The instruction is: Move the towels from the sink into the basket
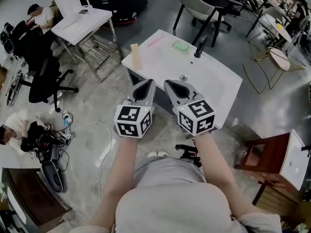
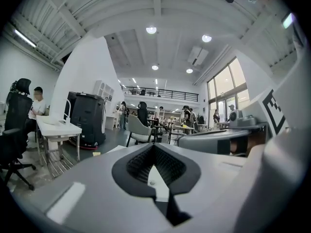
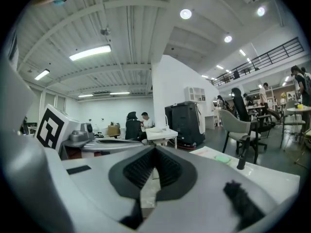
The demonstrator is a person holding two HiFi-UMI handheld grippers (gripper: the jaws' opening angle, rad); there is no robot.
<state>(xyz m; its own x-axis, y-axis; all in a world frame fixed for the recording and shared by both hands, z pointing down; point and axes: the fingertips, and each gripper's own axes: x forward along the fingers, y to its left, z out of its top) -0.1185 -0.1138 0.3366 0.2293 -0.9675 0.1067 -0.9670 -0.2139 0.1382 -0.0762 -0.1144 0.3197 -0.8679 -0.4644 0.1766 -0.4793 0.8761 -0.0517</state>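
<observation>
A white sink top [image 1: 214,76] stands ahead of me, with a black faucet [image 1: 200,46], a green soap [image 1: 181,46] and a beige block [image 1: 135,56] on it. No towel or basket shows in any view. My left gripper [image 1: 147,85] and right gripper [image 1: 171,84] are held side by side over the sink's near edge. Both are shut with nothing between the jaws. In the left gripper view its jaws [image 2: 154,149] meet at the tips. The right gripper view shows the same [image 3: 154,152], with the faucet [image 3: 240,161] off to its right.
A white desk [image 1: 82,23] with a wire rack under it stands at the back left. A black office chair [image 1: 43,79] and seated people are at the left. A wooden cabinet [image 1: 265,159] stands at the right. Chairs and tables fill the back.
</observation>
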